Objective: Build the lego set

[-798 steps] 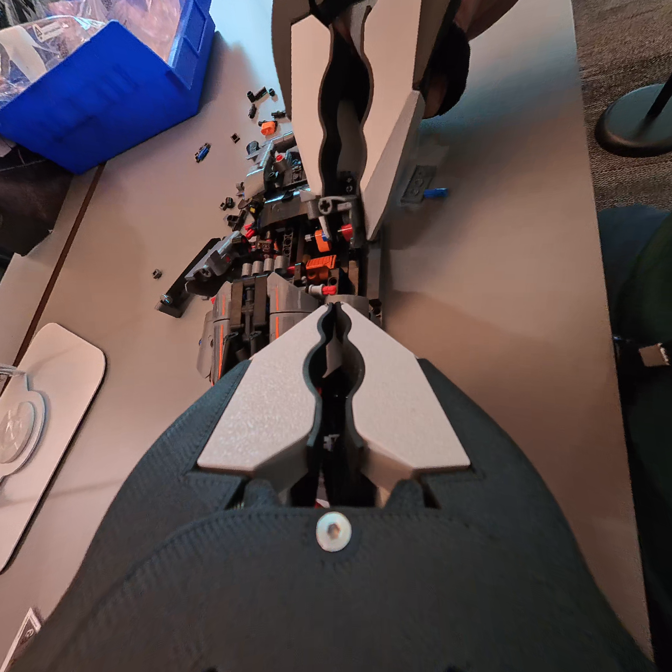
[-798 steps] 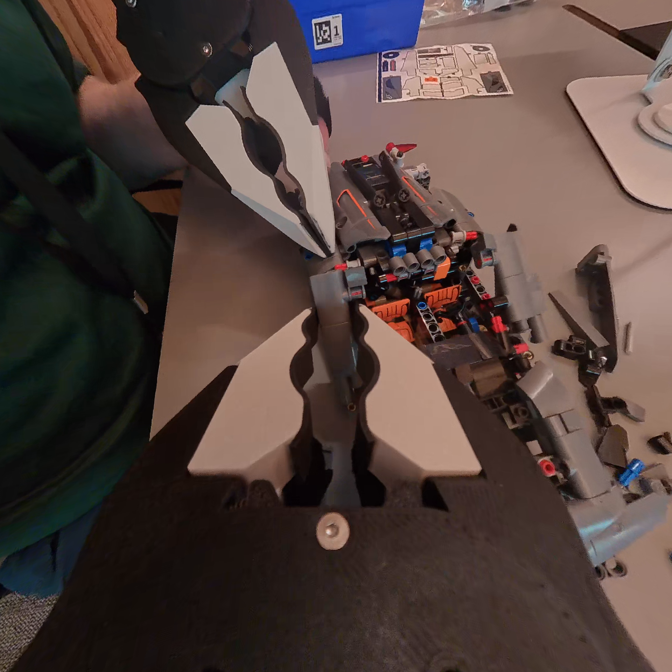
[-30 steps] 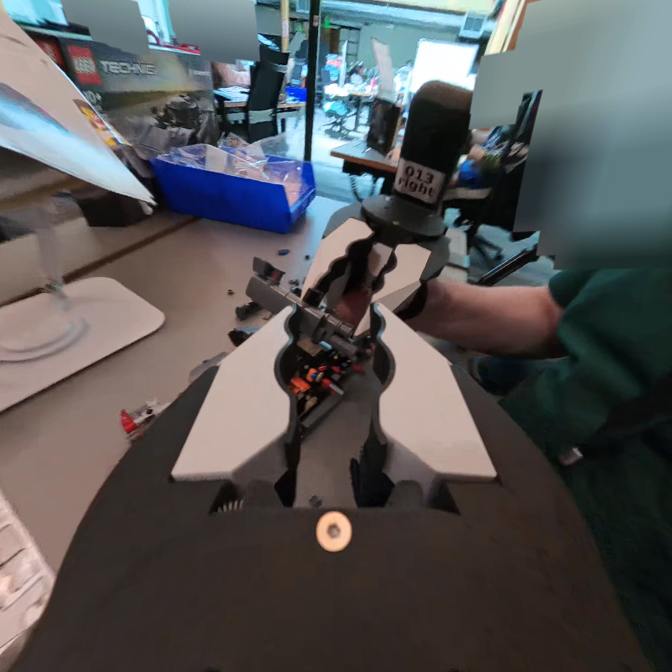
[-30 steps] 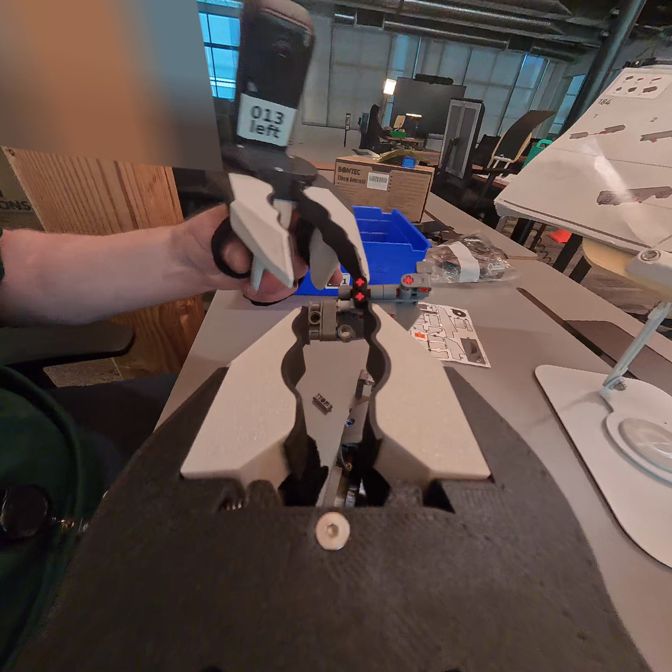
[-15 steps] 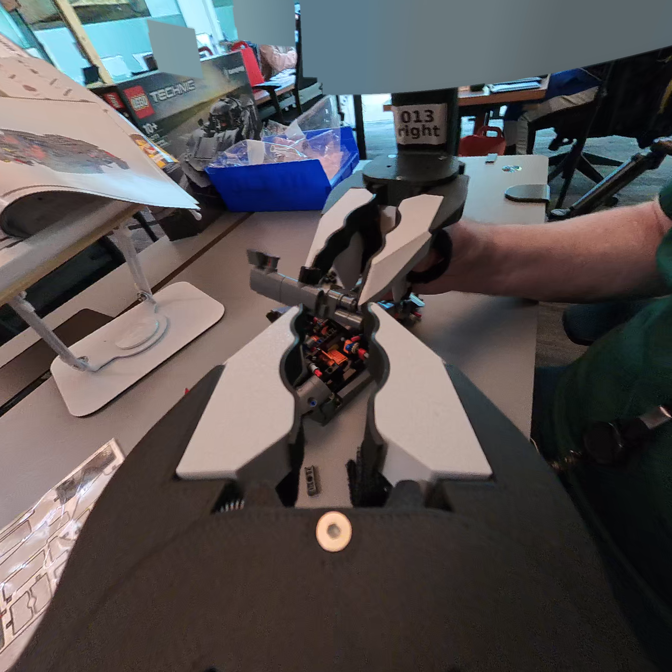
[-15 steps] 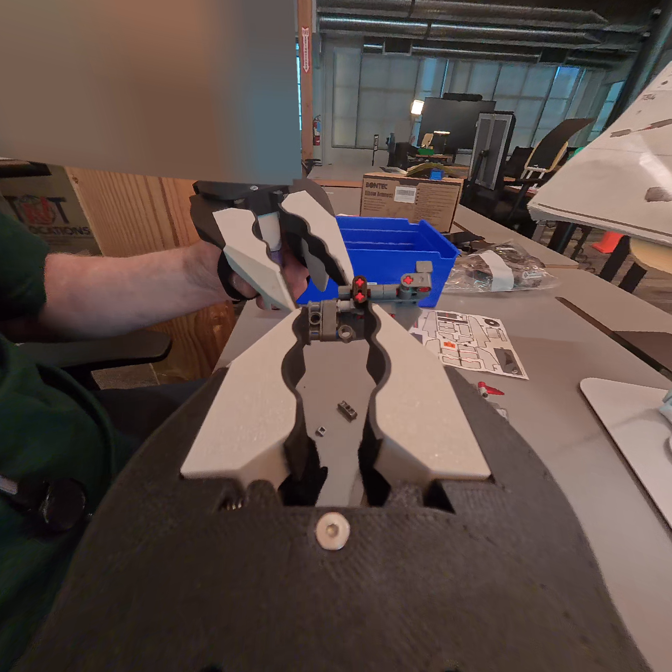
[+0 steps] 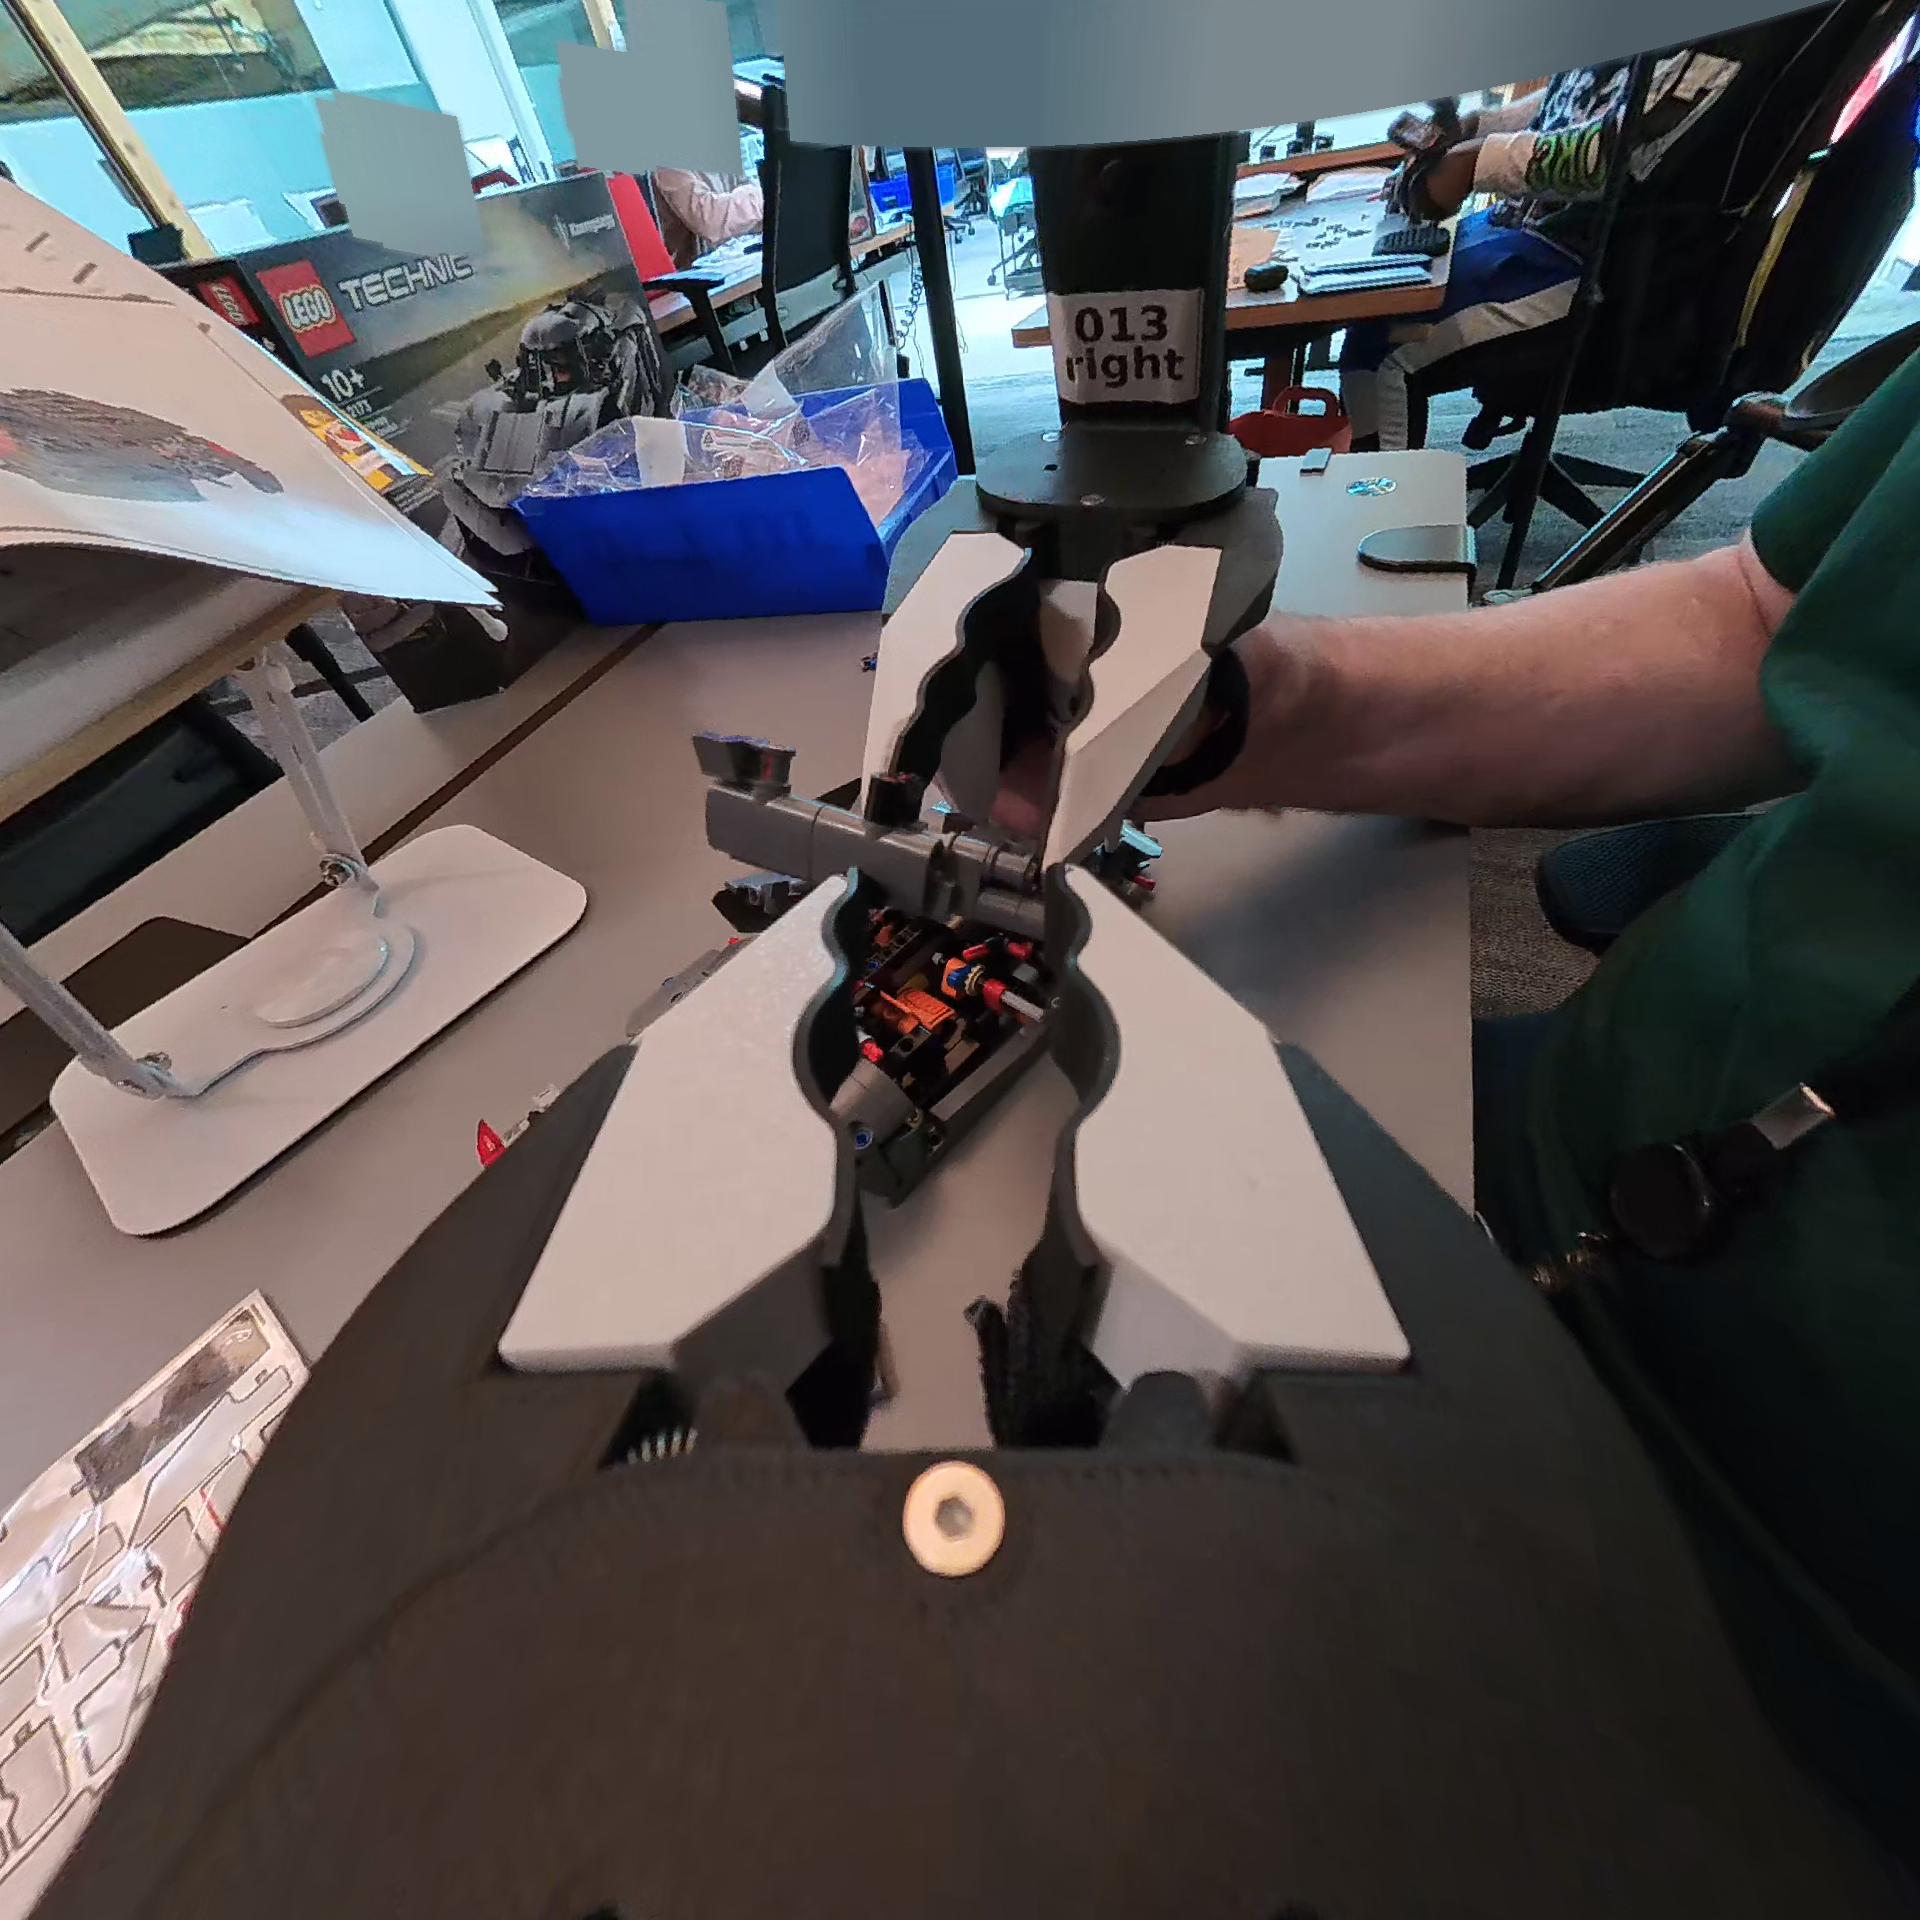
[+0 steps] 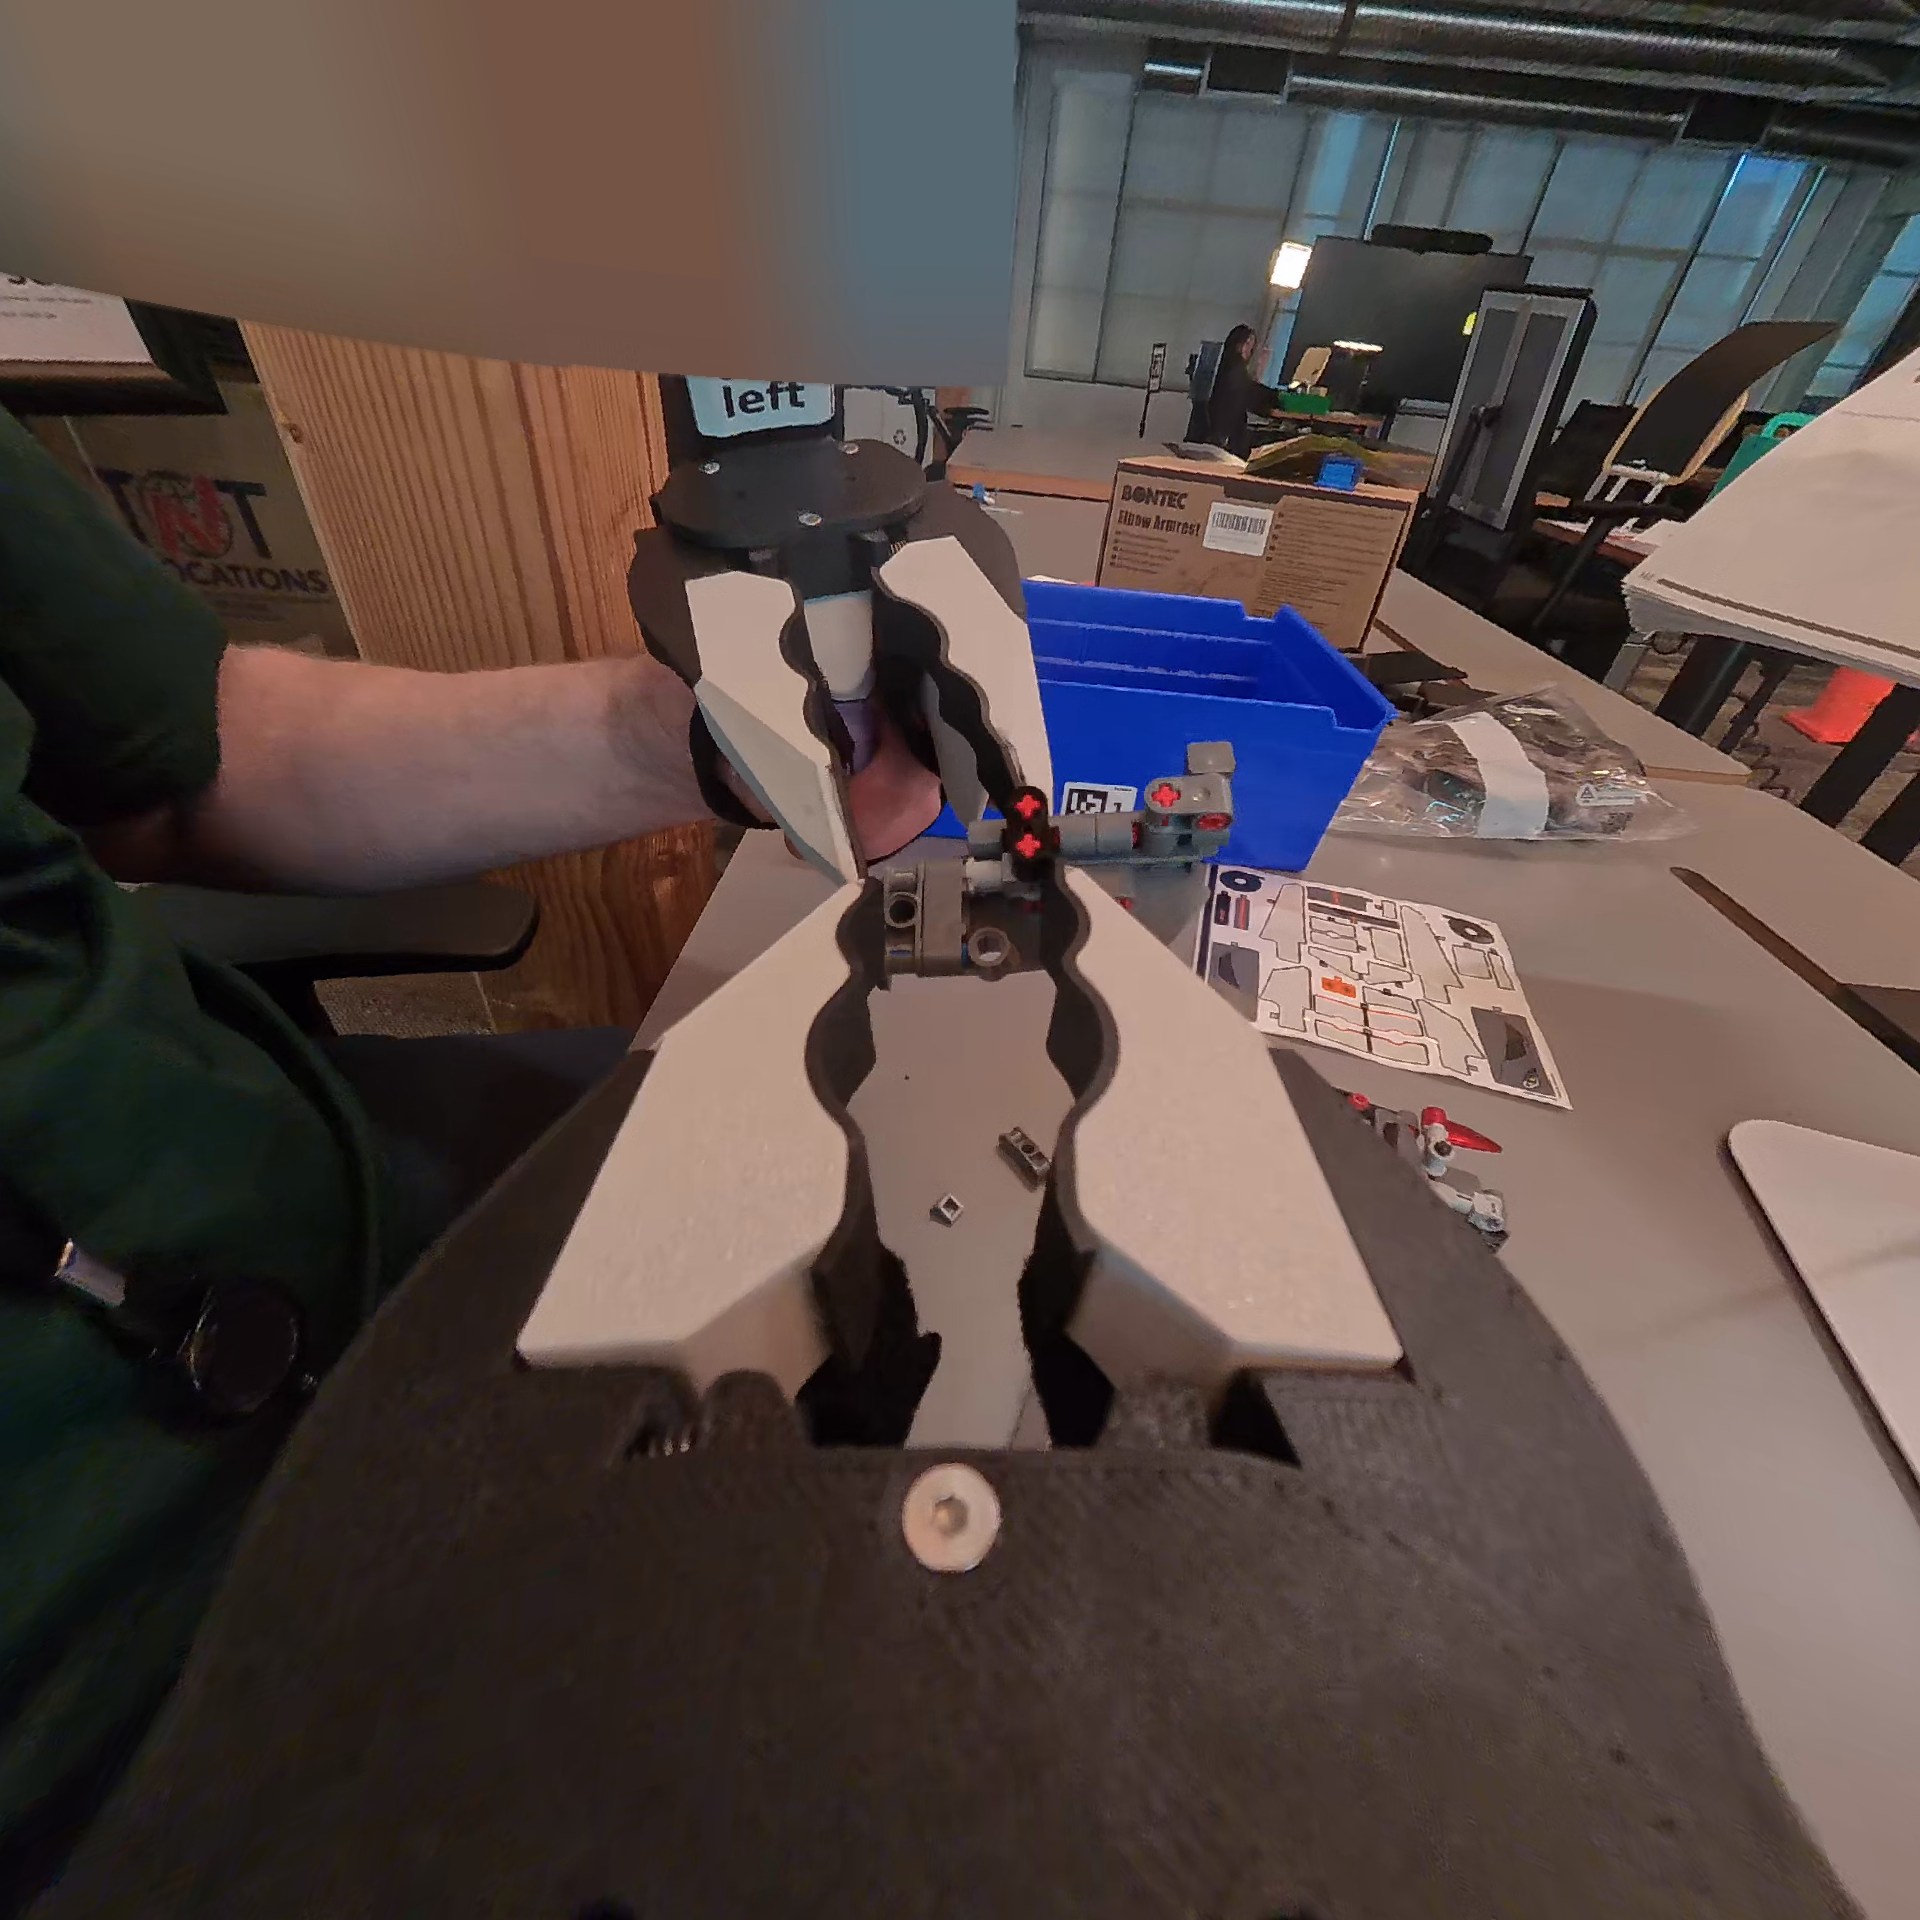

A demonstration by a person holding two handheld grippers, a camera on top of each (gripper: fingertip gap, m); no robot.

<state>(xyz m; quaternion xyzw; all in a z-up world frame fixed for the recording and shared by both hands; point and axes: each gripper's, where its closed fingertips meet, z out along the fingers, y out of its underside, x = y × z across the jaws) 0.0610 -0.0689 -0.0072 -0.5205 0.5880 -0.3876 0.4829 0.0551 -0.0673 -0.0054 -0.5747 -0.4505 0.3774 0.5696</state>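
A grey Lego sub-assembly [image 7: 821,831] with red cross pins [image 8: 1027,826] is held in the air between both grippers. My left gripper [image 7: 954,883] is shut on one end of it. My right gripper [image 8: 956,888] is shut on its grey block end [image 8: 940,925]. Each gripper points down at the other: the right gripper [image 7: 971,826] shows in the left wrist view, the left gripper [image 8: 930,847] in the right wrist view. The main dark model [image 7: 935,1039] with orange and red parts lies on the grey table [image 7: 1299,935] below, seen between my left fingers.
A blue bin [image 8: 1195,707] and a bag of parts [image 8: 1507,769] stand at the back. A sticker sheet [image 8: 1371,977], a red-tipped part [image 8: 1444,1143] and small loose pieces [image 8: 1023,1153] lie on the table. An instruction booklet [image 7: 156,447] rests on a white stand [image 7: 312,1018]. The grippers are tip to tip, or close to it.
26.6 s ago both grippers were down at the model on the table; now they hold a grey sub-assembly in the air. Over the last second both turned to point more steeply down.
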